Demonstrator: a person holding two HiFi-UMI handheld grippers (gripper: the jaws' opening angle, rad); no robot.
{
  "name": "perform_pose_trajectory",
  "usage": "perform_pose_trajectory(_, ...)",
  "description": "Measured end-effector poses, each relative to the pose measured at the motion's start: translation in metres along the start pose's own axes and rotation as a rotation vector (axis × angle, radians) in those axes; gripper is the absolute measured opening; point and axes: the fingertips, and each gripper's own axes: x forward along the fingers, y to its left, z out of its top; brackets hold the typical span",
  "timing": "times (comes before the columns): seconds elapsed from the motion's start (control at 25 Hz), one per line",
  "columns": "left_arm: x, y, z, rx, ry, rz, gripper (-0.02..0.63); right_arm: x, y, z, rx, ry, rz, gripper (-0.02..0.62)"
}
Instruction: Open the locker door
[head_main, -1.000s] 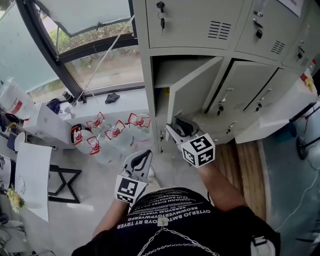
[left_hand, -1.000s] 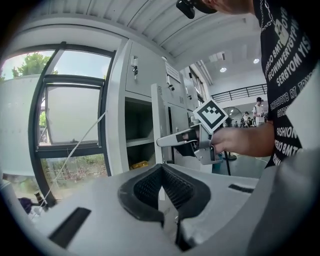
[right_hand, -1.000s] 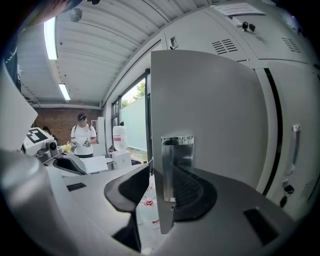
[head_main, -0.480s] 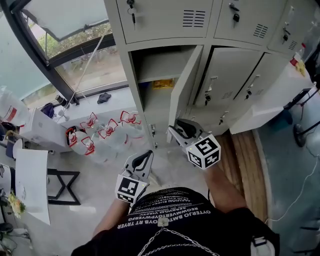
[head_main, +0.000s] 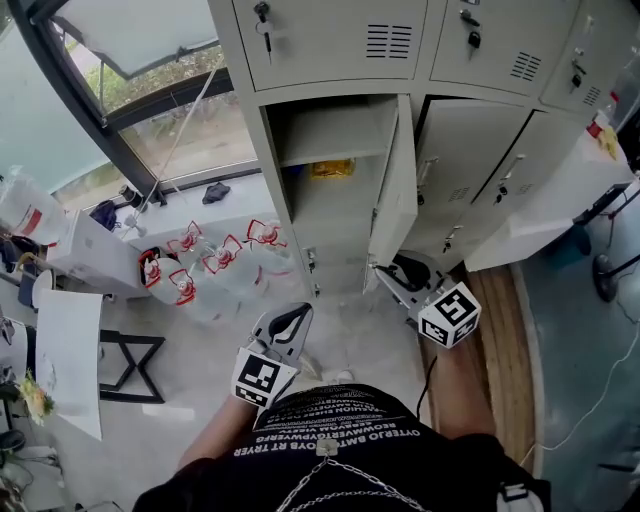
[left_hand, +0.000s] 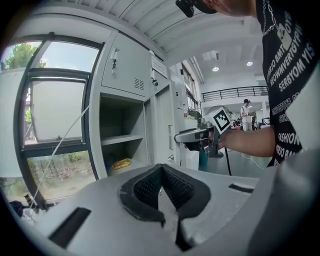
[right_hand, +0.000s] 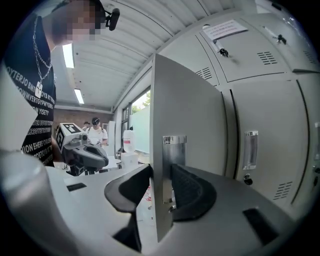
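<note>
The grey locker door (head_main: 395, 190) stands swung out to the right of its open compartment (head_main: 335, 135), edge-on in the right gripper view (right_hand: 187, 150). My right gripper (head_main: 385, 272) has the door's free edge between its jaws (right_hand: 162, 182), with a pad on each face at the metal handle plate (right_hand: 173, 165). Its jaws have just been opening a little, with the door still between them. My left gripper (head_main: 290, 318) hangs lower left, apart from the locker, shut on nothing (left_hand: 161, 172). A yellow packet (head_main: 332, 168) lies inside under the shelf.
Closed locker doors (head_main: 480, 170) sit right of the open one, more above. Several water jugs with red handles (head_main: 215, 262) stand on the floor by the window. A white counter (head_main: 560, 200) juts out at right; a black stool frame (head_main: 125, 365) is at left.
The door has swung further open to the right, baring the compartment and the yellow packet. My right gripper moved right with the door's edge. The left gripper shifted only slightly.
</note>
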Motion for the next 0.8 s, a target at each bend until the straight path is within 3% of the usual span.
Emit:
perform_pose_trajectory(0.16,-0.008,0.014,-0.001,-0.006,0.007,0.019,-0.006,-0.012,-0.01,-0.002,0.021,0.016,-0.053,0.14)
perform_pose_trajectory(0.48,-0.027,0.049,-0.006,-0.024,-0.001,0.021,-0.006,-0.02,-0.025,-0.01,0.11,0.068,-0.296,0.209)
perform_pose_trajectory(0.6,-0.045,0.056,0.002,-0.006,-0.022,0.014,-0.006,-0.023,-0.017,-0.014,0.127,0.098,-0.375,0.187)
perform_pose_trajectory(0.8,-0.09,0.079,0.006,-0.01,-0.046,0.044,-0.006,-0.027,0.021,-0.017,0.149,0.102,-0.42,0.173)
